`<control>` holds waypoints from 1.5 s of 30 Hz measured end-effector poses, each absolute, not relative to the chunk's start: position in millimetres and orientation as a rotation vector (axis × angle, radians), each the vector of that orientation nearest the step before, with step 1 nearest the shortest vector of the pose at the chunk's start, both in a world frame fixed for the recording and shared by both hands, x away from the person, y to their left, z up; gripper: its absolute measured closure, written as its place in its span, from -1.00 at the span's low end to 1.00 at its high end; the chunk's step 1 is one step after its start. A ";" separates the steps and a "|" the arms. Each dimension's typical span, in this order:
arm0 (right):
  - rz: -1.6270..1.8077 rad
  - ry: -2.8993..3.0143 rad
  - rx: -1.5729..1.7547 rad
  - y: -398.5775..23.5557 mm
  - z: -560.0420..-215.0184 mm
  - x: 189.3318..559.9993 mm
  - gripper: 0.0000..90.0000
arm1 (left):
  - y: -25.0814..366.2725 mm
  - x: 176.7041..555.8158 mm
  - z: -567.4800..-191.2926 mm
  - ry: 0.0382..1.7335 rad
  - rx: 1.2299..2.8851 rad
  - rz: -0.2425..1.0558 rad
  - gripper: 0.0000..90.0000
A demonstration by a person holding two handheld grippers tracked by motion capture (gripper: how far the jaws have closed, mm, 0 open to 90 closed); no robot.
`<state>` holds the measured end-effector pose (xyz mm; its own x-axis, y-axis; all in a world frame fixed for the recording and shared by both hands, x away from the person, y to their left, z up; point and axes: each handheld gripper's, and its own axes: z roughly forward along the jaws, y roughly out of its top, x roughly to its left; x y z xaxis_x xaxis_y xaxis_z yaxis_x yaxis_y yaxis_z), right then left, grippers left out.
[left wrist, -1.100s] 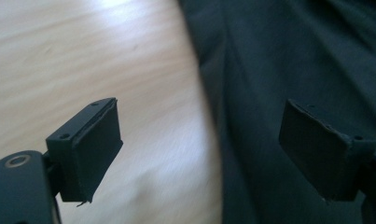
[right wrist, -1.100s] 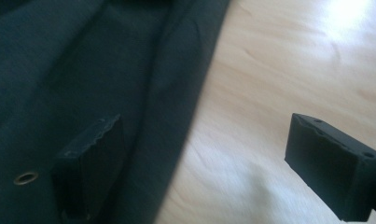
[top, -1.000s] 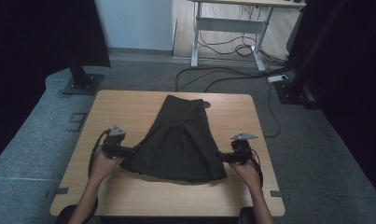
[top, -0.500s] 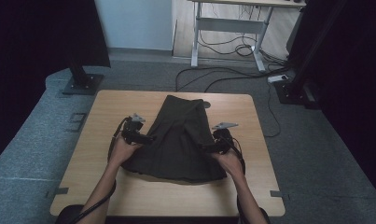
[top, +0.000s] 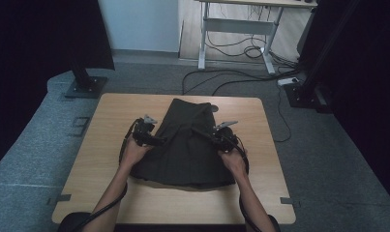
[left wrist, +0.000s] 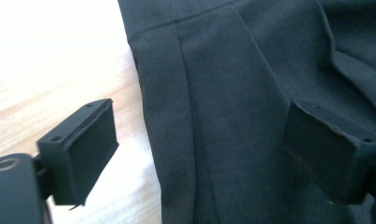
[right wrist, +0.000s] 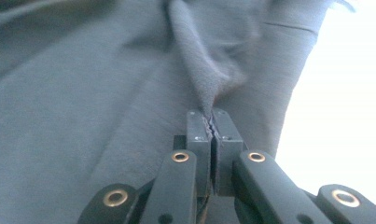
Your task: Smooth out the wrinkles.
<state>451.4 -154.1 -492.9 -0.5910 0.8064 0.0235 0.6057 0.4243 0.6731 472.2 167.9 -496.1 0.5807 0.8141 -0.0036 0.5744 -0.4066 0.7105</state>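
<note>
A dark pleated skirt (top: 187, 150) lies flat on the wooden table (top: 110, 116), waist toward the far edge. My left gripper (top: 159, 141) hovers at the skirt's left side. In the left gripper view it (left wrist: 204, 140) stands open, one pad over bare table (left wrist: 45, 60) and the other over the skirt (left wrist: 251, 70), with the side edge between them. My right gripper (top: 198, 131) reaches in over the skirt's right half. Its jaws have just been closing, and it (right wrist: 209, 122) is shut on a raised ridge of fabric (right wrist: 199, 70) of the skirt (right wrist: 83, 84).
Bare wood runs along both sides and the near edge of the table. Beyond the far edge stand a desk frame (top: 236, 29), floor cables (top: 241, 82) and two black stand bases (top: 83, 87), (top: 304, 96). Dark curtains hang left and right.
Both hands have moved from the hem corners up along the skirt's sides and inward. The right gripper has closed on a pinch of fabric.
</note>
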 end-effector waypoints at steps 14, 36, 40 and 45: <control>0.874 2.321 1.364 -186.1 -535.1 466.2 0.26 | 156.8 485.7 -533.3 1.164 2.245 0.474 -0.69; 0.916 2.446 1.252 -185.9 -534.3 391.8 0.51 | 165.9 388.5 -540.0 1.198 2.186 0.382 -0.66; 0.920 2.467 1.231 -186.6 -534.2 371.5 0.50 | 166.2 362.6 -540.6 1.198 2.179 0.386 -0.66; 0.921 2.495 1.201 -189.3 -533.8 350.6 0.45 | 165.9 340.0 -540.6 1.194 2.178 0.381 -0.66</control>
<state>350.6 -189.3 -533.8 -0.6406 0.7649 0.0674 0.6251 0.4685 0.6243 340.0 165.9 -540.6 0.5498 0.8342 -0.0416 0.6559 -0.4004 0.6400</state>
